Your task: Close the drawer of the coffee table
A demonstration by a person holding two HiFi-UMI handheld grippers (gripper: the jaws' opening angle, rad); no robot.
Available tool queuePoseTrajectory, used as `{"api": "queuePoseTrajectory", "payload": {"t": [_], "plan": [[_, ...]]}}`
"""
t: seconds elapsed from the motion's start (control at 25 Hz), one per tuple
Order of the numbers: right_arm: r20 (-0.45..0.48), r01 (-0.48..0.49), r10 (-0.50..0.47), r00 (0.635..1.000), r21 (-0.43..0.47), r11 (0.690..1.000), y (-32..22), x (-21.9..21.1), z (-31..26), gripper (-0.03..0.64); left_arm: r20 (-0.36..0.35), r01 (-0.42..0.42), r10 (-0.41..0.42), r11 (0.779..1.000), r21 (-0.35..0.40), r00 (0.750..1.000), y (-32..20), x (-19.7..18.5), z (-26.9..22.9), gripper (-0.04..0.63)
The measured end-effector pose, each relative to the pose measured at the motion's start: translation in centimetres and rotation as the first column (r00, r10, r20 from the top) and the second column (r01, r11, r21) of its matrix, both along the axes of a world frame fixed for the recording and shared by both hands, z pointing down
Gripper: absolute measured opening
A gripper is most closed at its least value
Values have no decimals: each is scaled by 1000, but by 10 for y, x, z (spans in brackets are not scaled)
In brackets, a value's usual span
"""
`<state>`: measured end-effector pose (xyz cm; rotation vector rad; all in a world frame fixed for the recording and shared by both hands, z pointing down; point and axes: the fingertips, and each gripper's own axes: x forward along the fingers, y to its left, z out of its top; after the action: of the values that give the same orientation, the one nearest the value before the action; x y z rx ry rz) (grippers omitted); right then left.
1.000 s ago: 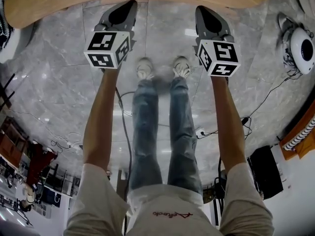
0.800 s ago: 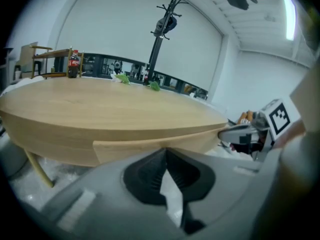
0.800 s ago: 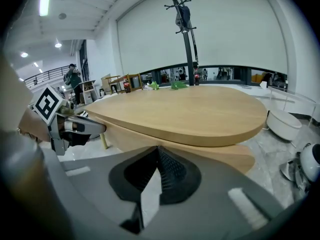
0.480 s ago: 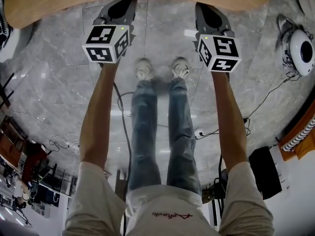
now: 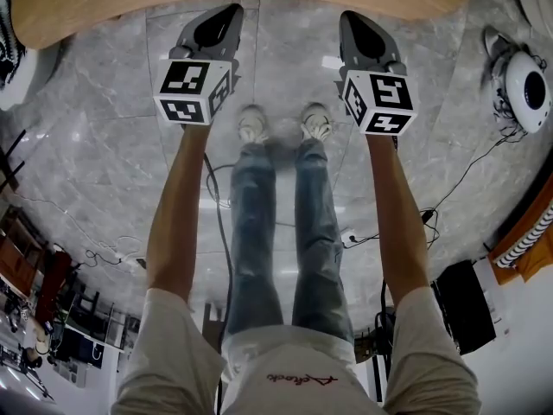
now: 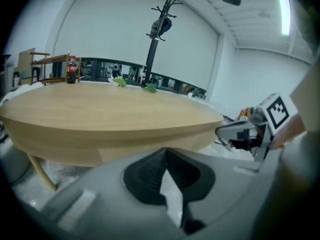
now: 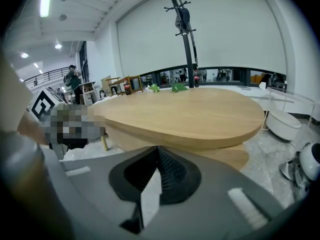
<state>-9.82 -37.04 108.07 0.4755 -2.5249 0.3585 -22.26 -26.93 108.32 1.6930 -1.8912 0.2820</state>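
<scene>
Eased back slightly: left gripper (image 5: 230, 9), right gripper (image 5: 348, 15); fingers pressed together, holding nothing. Likely still approaching; next, push drawer (image 6: 135, 148) into coffee table (image 6: 100, 109).

The table (image 5: 86, 7) is pale wood, smooth and matt, with faint grain; the floor (image 5: 104, 102) is grey veined stone, polished and glossy, with lamp glare on it; the left claw (image 6: 166, 151) and right claw (image 7: 157, 149) are matt grey plastic lined with black ribbed pads (image 6: 145, 176); the jeans (image 5: 251, 232) are faded blue denim; the shirt (image 5: 285, 370) is light, soft cloth.
</scene>
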Motion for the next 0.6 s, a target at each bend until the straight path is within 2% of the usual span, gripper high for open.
{"api": "queuePoseTrajectory", "payload": {"t": [0.36,0.6], "plan": [[20,41,-42,999,49,998,36,21,-61,4,18,2,-3,999,38,1000,34,35,-58,0],[63,52,-58,996,93,994,49,22,-138,3,31,22,-25,996,89,999,42,43,-134,0]]}}
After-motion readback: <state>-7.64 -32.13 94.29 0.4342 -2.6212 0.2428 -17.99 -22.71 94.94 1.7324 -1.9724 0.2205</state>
